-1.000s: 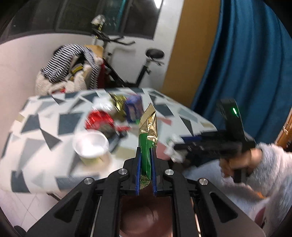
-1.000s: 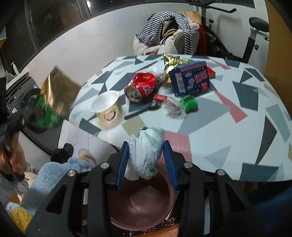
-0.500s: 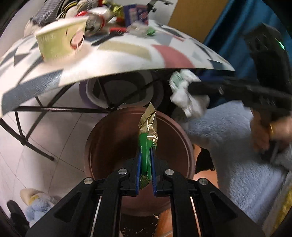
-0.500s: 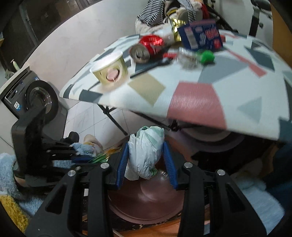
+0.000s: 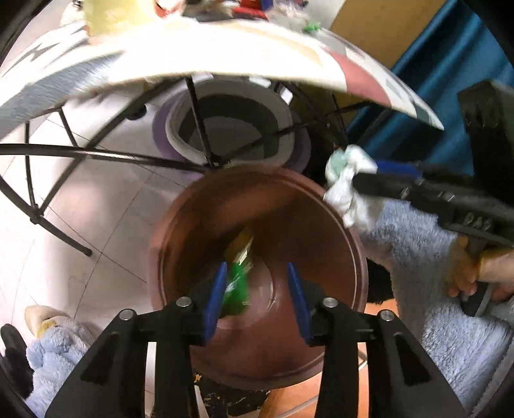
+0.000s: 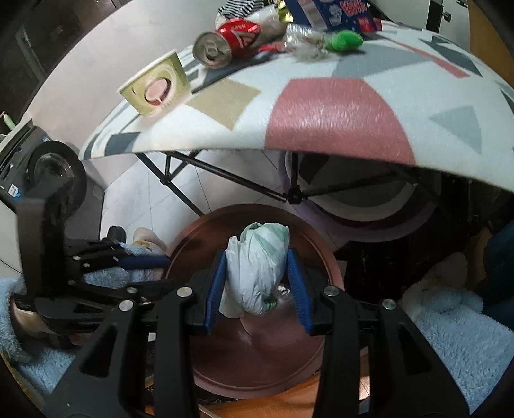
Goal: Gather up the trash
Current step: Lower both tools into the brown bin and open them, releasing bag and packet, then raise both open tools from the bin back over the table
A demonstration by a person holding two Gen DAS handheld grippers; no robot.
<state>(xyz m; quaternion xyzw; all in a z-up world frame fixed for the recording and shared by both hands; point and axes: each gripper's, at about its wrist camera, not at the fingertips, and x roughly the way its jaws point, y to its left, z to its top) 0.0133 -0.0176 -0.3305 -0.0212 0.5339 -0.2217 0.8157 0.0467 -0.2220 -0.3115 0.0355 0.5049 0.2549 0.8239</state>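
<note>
My left gripper (image 5: 257, 297) is open over a brown bin (image 5: 205, 205) on the floor below the table edge. A green and gold wrapper (image 5: 239, 276), blurred, is loose inside the bin between my fingers. My right gripper (image 6: 258, 286) is shut on a crumpled white and pale green plastic bag (image 6: 257, 267) and holds it above the same bin (image 6: 324, 270). The bag also shows in the left wrist view (image 5: 347, 180) at the bin's right rim. The left gripper shows at the left in the right wrist view (image 6: 141, 262).
The patterned table (image 6: 321, 115) overhangs the bin. On it lie a paper cup (image 6: 157, 85), a red can (image 6: 228, 38), a blue box (image 6: 334, 13), a green object (image 6: 345, 40) and clear plastic (image 6: 305, 35). Black table legs (image 5: 96, 156) cross behind the bin. Blue fluffy fabric (image 6: 462, 334) flanks it.
My left gripper opened and let go of the green and gold wrapper, which dropped into the bin. Both grippers moved lower and closer over the bin. The right gripper still holds the bag.
</note>
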